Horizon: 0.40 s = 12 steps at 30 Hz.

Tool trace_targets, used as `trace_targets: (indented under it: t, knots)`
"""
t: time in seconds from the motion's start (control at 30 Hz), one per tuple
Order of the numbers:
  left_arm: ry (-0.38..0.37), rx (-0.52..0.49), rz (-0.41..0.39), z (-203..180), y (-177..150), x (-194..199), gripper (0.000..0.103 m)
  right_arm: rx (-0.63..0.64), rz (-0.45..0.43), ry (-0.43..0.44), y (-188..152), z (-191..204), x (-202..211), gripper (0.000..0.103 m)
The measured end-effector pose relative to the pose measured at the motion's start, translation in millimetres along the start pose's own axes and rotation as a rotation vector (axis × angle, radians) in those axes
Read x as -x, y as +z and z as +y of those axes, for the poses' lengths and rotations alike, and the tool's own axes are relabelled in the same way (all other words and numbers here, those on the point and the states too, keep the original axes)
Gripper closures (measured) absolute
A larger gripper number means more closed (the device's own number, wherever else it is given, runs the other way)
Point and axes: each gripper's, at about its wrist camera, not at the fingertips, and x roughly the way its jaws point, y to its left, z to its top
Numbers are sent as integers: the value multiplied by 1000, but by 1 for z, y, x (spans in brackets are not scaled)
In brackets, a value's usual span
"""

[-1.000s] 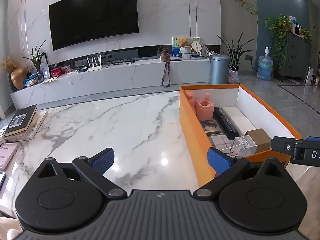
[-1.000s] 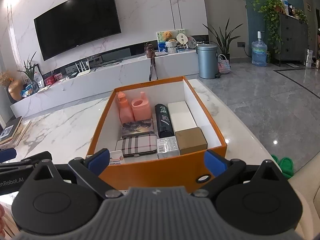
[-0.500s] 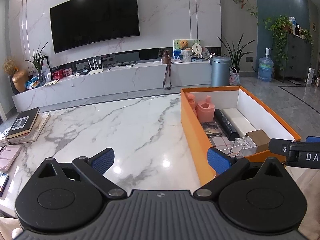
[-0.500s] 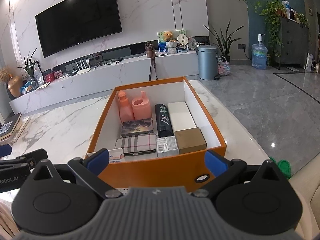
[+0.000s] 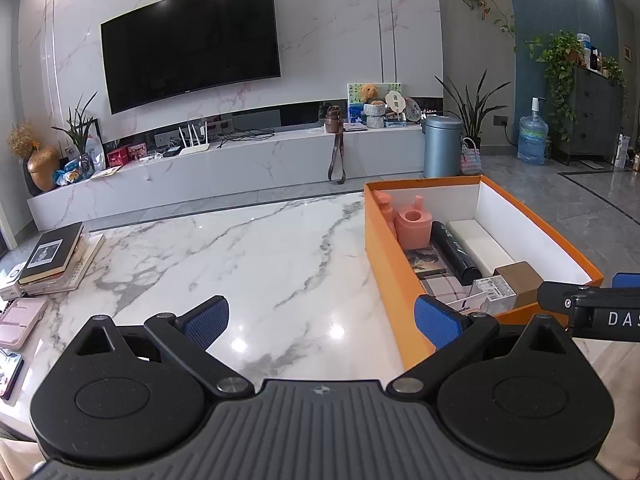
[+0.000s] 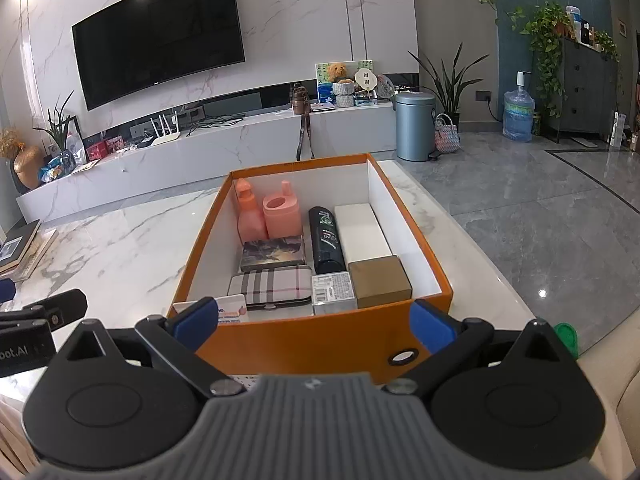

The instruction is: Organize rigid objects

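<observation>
Left gripper (image 5: pixel 322 318): jaws spread wide, nothing between them, held above bare marble counter (image 5: pixel 248 256), just left of the orange box (image 5: pixel 384 264).
Right gripper (image 6: pixel 316 322): jaws spread wide, nothing pinched, blue pads flanking the near wall of the orange box (image 6: pixel 304 340); part of its body seen at the right edge of the left wrist view.
Orange box: open, white inside, standing on the counter near its right end.
Contents, far row, left side: pink bottle (image 6: pixel 249 216) upright in the far left corner; pink cup-like holder (image 6: pixel 282 216) upright just beside it.
Contents, middle: dark picture-cover box (image 6: pixel 273 253) lying flat in front of the pink pair; black bottle (image 6: pixel 326 240) lying on its side to the right of it; white long box (image 6: pixel 362 232) lying next to the right wall.
Contents, near row: plaid case (image 6: pixel 270 289) flat; small printed carton (image 6: pixel 334 290) to its right; brown cardboard box (image 6: pixel 380 282) right of that; white card with orange print (image 6: pixel 230 309) against the near wall, partly hidden by the gripper pad.
Counter, far left: stack of books (image 5: pixel 56 258); pink case (image 5: pixel 20 322) nearer, at the edge.
Background: wall-mounted television (image 5: pixel 188 42).
</observation>
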Motion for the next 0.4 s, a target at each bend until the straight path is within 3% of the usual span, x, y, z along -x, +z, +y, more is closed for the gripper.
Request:
trace_targets:
  t: [0.4]
  knots:
    - [1, 5, 2, 0, -1, -1, 0, 0, 0, 0, 0, 0, 0, 2]
